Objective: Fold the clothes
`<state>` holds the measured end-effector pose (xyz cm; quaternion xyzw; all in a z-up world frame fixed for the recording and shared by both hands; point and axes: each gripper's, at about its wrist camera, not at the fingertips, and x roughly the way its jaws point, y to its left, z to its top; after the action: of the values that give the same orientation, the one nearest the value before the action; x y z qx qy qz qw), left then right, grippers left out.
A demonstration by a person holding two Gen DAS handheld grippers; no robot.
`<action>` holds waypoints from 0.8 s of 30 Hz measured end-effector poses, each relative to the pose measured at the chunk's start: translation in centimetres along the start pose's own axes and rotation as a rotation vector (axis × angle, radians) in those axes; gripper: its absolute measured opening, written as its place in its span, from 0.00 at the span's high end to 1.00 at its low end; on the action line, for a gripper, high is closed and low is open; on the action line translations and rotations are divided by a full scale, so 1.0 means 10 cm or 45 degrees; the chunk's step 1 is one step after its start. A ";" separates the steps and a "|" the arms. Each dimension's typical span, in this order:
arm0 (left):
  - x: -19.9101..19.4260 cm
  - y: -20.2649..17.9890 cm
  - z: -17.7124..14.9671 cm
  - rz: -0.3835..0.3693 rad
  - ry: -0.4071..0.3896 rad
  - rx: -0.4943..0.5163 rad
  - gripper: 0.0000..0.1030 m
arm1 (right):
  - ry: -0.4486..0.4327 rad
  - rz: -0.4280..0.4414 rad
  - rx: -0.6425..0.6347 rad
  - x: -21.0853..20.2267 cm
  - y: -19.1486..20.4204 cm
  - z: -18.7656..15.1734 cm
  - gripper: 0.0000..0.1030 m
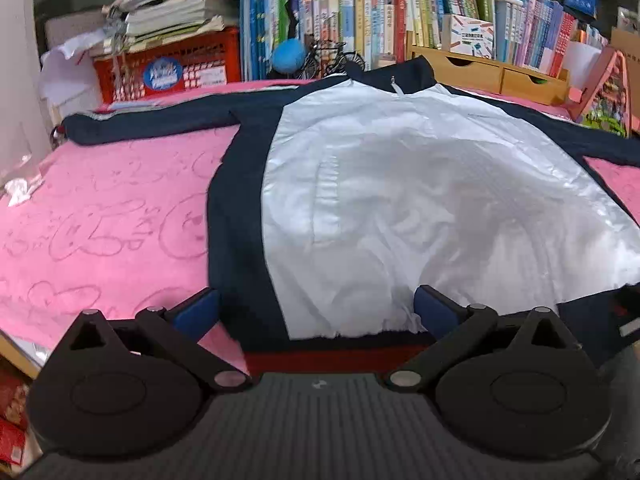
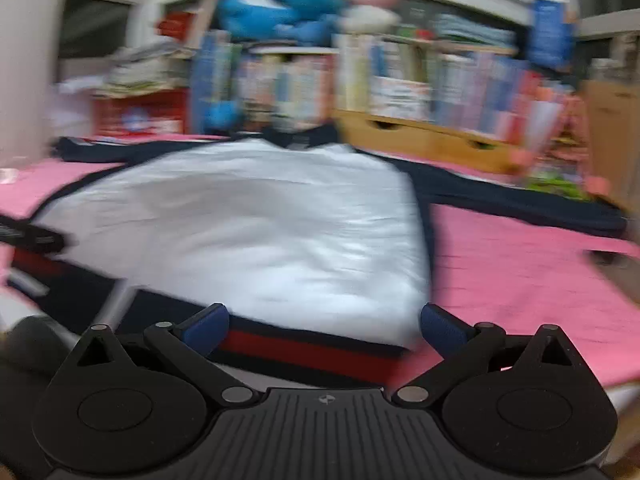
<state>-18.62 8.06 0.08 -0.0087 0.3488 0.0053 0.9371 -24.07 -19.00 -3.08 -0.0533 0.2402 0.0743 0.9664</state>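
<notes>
A jacket [image 1: 400,184] with a white body, navy sleeves and a red and navy hem lies flat on a pink blanket [image 1: 100,216], collar at the far side. Its left sleeve [image 1: 152,120] stretches out to the left. My left gripper [image 1: 316,312] stands open over the hem's left part, nothing between its fingers. In the blurred right wrist view the same jacket [image 2: 260,232] shows, its other sleeve [image 2: 520,204] spread to the right. My right gripper [image 2: 324,330] is open above the hem [image 2: 304,350] near the right corner, holding nothing.
Behind the blanket stand a red crate [image 1: 172,68] with stacked papers, rows of books [image 1: 360,20], a small model bicycle [image 1: 328,58], a blue ball [image 1: 288,54] and wooden drawers [image 1: 492,74]. A pink box [image 1: 604,96] leans at the right. The blanket's near left edge [image 1: 16,344] drops off.
</notes>
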 end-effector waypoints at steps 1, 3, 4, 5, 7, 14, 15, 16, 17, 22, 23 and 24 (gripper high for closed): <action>-0.05 0.03 0.06 -0.036 -0.004 -0.009 0.00 | -0.010 0.013 0.031 -0.03 -0.03 0.05 0.00; -0.11 0.06 0.28 -0.117 -0.046 -0.004 0.00 | -0.054 0.123 0.101 -0.05 -0.06 0.19 0.00; -0.14 0.07 0.40 -0.159 -0.071 0.001 0.00 | -0.060 0.171 0.106 0.01 0.00 0.29 0.02; -0.14 0.08 0.54 -0.198 -0.094 0.012 0.00 | -0.066 0.219 0.111 0.06 0.05 0.39 0.09; -0.07 0.09 0.86 -0.258 -0.128 0.052 0.00 | -0.078 0.305 0.104 0.18 0.17 0.60 0.26; 0.69 -0.23 1.74 -0.300 -0.078 0.196 0.40 | 0.016 0.247 0.015 1.17 0.58 1.29 0.58; 0.85 -0.27 1.81 -0.338 -0.035 0.181 0.53 | 0.087 0.259 0.033 1.34 0.55 1.28 0.68; 1.02 -0.31 1.87 -0.379 0.018 0.157 0.53 | 0.140 0.276 0.044 1.43 0.54 1.24 0.73; 1.19 -0.37 1.91 -0.409 0.070 0.141 0.53 | 0.159 0.286 0.033 1.46 0.54 1.18 0.76; 1.97 -0.78 1.90 -0.411 0.266 0.213 0.56 | 0.175 0.332 -0.025 1.43 0.50 0.93 0.76; 2.12 -0.86 1.88 -0.405 0.304 0.226 0.56 | 0.162 0.344 -0.020 1.39 0.47 0.90 0.76; 2.21 -0.92 1.89 -0.391 0.305 0.250 0.55 | 0.153 0.353 -0.015 1.37 0.44 0.88 0.76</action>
<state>10.63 -0.73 0.02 0.0289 0.4513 -0.1725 0.8751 -8.82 -11.83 -2.14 -0.0296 0.3022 0.2052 0.9304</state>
